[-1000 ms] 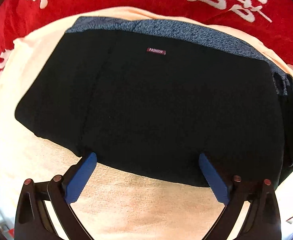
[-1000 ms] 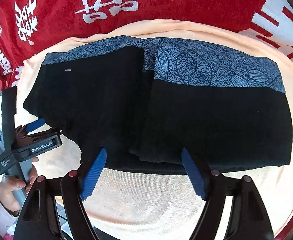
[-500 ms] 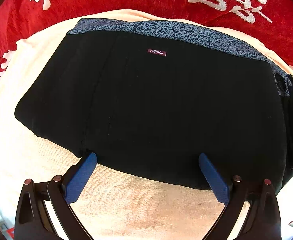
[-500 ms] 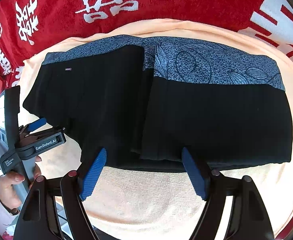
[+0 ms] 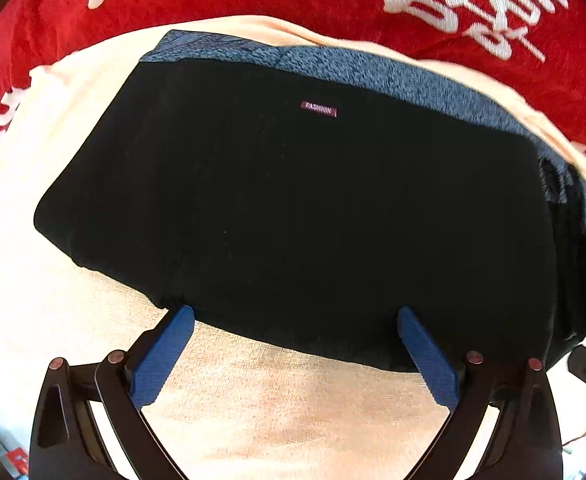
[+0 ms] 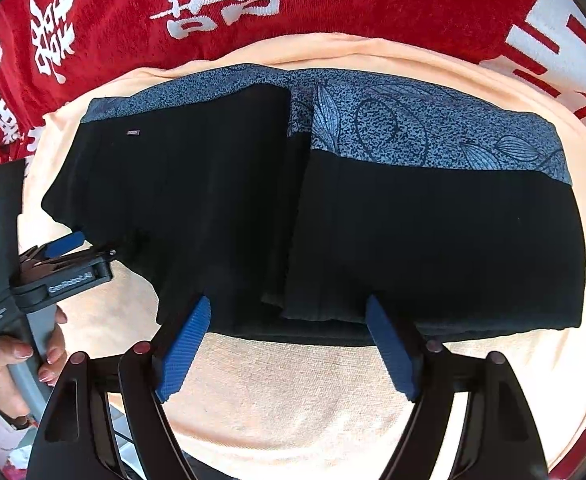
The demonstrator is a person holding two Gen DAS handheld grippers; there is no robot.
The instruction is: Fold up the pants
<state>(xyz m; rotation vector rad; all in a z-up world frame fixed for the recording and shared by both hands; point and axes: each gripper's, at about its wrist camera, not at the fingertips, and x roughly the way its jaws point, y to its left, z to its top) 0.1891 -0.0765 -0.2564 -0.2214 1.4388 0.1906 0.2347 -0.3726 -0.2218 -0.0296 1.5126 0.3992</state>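
The black pants [image 5: 293,208] with a blue patterned band along the far edge lie folded flat on a peach cloth [image 5: 277,404]. A small "FASHION" label [image 5: 319,109] shows near the band. My left gripper [image 5: 293,320] is open and empty, its blue pads at the pants' near hem. In the right wrist view the pants [image 6: 413,240] show a folded left part overlapping the right part. My right gripper [image 6: 287,308] is open and empty at the near hem. The left gripper [image 6: 69,246] shows there at the left, held by a hand.
A red cloth with white characters [image 6: 253,4] lies beyond and around the peach cloth [image 6: 293,400]. The person's hand [image 6: 13,360] holds the left gripper's handle at the lower left.
Both grippers have crept slightly closer to the pants' near hem. The pants have not moved. Both stay open.
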